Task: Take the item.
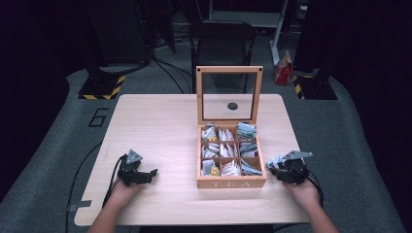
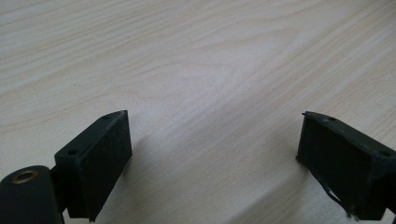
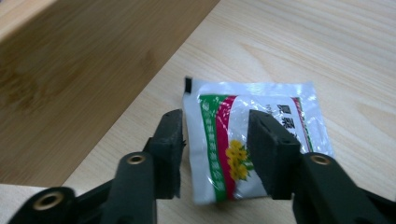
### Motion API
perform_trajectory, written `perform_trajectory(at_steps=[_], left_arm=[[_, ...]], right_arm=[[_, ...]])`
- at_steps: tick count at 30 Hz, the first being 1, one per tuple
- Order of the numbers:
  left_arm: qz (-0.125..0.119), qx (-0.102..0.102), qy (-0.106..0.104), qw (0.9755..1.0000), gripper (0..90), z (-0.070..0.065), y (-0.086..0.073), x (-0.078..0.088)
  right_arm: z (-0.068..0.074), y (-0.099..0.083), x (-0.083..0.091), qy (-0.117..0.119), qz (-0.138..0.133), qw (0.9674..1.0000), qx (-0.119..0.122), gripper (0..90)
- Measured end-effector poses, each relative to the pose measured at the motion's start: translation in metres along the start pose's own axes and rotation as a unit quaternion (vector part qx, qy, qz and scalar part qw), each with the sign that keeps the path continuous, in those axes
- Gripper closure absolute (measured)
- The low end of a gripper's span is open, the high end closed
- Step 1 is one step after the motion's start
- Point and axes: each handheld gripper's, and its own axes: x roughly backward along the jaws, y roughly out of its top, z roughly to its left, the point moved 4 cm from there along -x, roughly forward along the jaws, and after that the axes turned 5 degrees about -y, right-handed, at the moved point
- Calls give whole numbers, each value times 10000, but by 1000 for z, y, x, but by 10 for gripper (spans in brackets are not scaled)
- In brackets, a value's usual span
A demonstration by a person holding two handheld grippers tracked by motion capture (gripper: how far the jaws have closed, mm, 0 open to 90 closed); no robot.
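Tea sachet [image 3: 252, 140] is lying flat on the counter [image 3: 327, 56] just beside the wooden tea box [image 3: 70, 70], its long axis running across my right claw [image 3: 215, 140]; that claw is standing open astride it, pads not pressing; my left claw [image 2: 212, 154] is gaping empty, well apart.

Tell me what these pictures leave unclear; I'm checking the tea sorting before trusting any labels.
- Tea packet, right gripper view: print too blurred to read; the right claw covers part of it.
- Tea box, high view: packets inside too small to identify.
- Tea box, right gripper view: frame edge cuts off all but one wall.
- Left claw, left gripper view: bare table between its open jaws.
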Motion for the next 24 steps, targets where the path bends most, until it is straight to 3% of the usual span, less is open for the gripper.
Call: perform_trajectory(at_steps=[11,24], left_arm=[[3,-4,2,10000,96,0,0,0],[55,40,-47,10000,96,-1,-1,1]], right_arm=[[0,8,13,25,-225,9997,59,472],[1,17,34,77,-555,9983,-186,472]])
